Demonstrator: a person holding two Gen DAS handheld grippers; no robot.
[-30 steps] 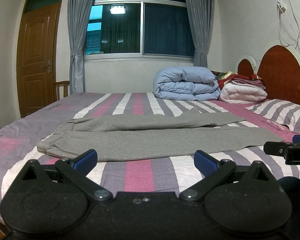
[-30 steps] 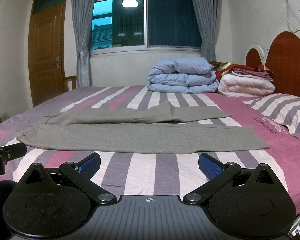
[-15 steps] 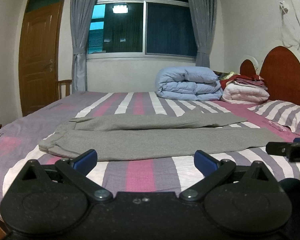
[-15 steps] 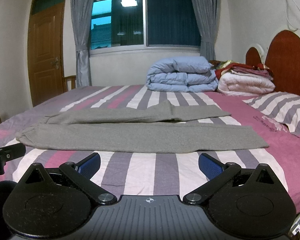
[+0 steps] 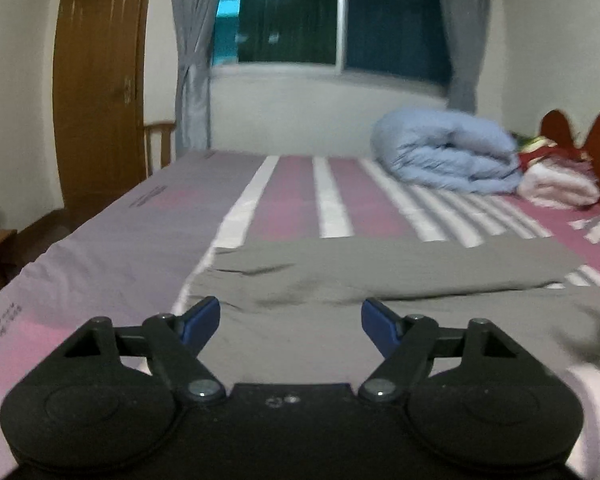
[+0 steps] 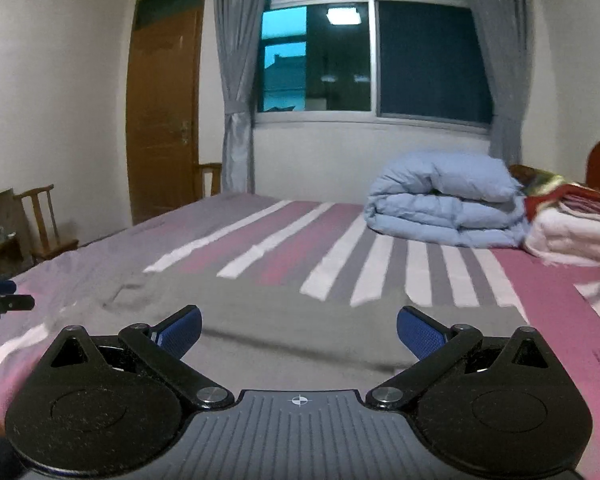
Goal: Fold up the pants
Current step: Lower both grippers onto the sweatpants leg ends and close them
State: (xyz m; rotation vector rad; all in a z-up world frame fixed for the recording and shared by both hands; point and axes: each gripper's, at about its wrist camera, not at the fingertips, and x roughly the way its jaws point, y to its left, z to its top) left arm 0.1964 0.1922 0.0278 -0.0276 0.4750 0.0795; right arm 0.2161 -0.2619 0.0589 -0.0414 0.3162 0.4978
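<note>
L wrist view: left gripper (image 5: 290, 320) spread wide w/ nothing between its blue pads, low over the waist end of the grey pants (image 5: 380, 276), which lie flat across the striped bed (image 5: 288, 196); blue duvet (image 5: 444, 152) folded at far side. R wrist view: right gripper (image 6: 299, 330) also wide apart & holding nothing, just above the pants (image 6: 284, 316); left gripper's tip (image 6: 4, 300) shows at frame's left edge, duvet (image 6: 444, 200) beside a stack of linens (image 6: 576, 232).

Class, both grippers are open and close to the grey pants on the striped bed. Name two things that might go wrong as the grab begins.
1. The left gripper is over the rumpled waist end of the pants; it may pinch only one layer.
2. The right gripper is low over the cloth and might catch the striped sheet too, dragging it along.
</note>
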